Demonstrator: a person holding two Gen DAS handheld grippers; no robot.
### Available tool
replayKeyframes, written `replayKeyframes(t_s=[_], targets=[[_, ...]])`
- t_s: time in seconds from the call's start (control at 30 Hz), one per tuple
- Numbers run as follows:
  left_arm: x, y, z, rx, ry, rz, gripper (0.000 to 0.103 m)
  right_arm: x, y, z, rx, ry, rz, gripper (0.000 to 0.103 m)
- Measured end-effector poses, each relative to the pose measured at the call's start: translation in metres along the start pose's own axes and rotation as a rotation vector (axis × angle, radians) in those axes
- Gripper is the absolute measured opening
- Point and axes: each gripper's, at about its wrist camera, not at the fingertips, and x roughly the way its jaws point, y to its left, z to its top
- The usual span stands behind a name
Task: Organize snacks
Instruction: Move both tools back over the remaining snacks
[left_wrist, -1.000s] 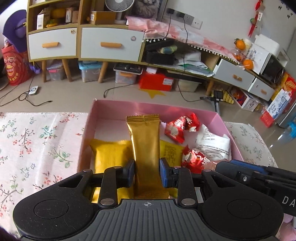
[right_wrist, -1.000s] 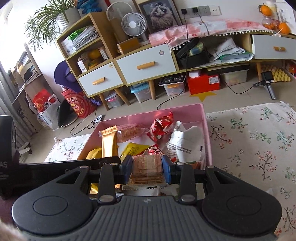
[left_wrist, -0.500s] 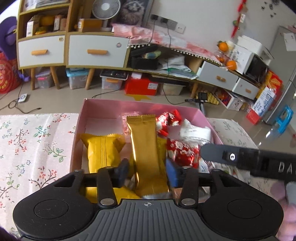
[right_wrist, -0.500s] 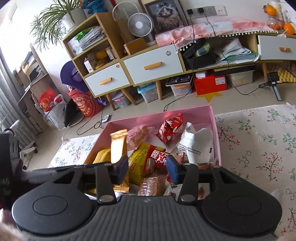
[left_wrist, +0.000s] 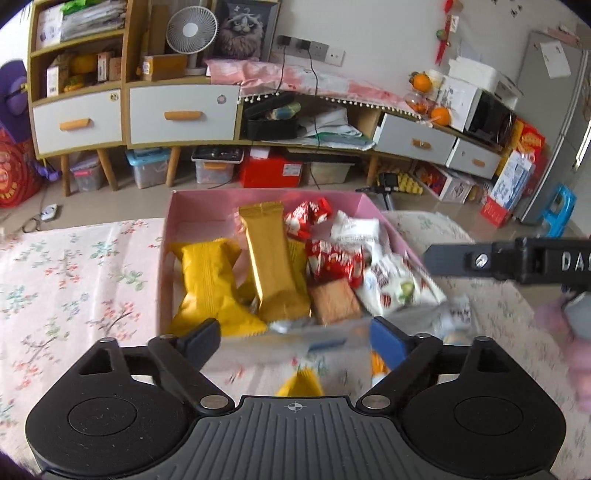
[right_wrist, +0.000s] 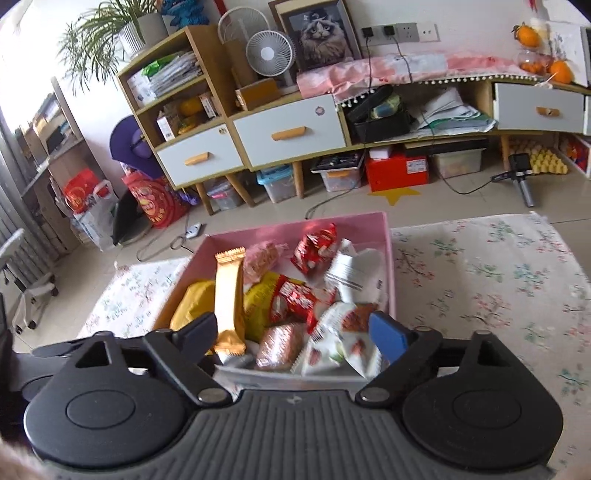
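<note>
Both jaws just opened wide, empty; gold bar (left_wrist: 275, 264) & biscuit pack (left_wrist: 334, 301) dropped into pink box (left_wrist: 258, 197). Box near full; few snacks left on bench, near edge.

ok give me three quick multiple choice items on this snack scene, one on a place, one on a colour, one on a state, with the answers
1. Where does the long gold bar lie?
A. inside the pink box
B. on the floral cloth
C. on the floor

2. What colour is the puffy pack left of the bar?
A. green
B. yellow
C. blue

3. How do the left tongs stand?
A. shut on the bar
B. shut on nothing
C. open, holding nothing

Answers: 1 A, walls surround it. 2 B, plain yellow wrapper. 3 C, jaws have just been opening and stand wide, nothing between them.
</note>
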Motion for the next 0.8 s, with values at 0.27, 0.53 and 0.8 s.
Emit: replayKeyframes(t_s=[0.27,0.53,0.8], targets=[[-0.030,0.000,-0.030,0.052,0.003,0.039,0.099,-0.022,-0.016,-0.018,-0.038,-0.003,-0.085,0.101],[-0.025,0.016,-0.056,0.143,0.013,0.043,0.099,-0.026,-0.038,-0.045,-0.109,0.004,-0.130,0.103],[-0.009,0.031,-0.062,0.197,0.002,-0.026,0.099,-0.019,-0.055,-0.067,-0.200,0.013,-0.118,0.103]])
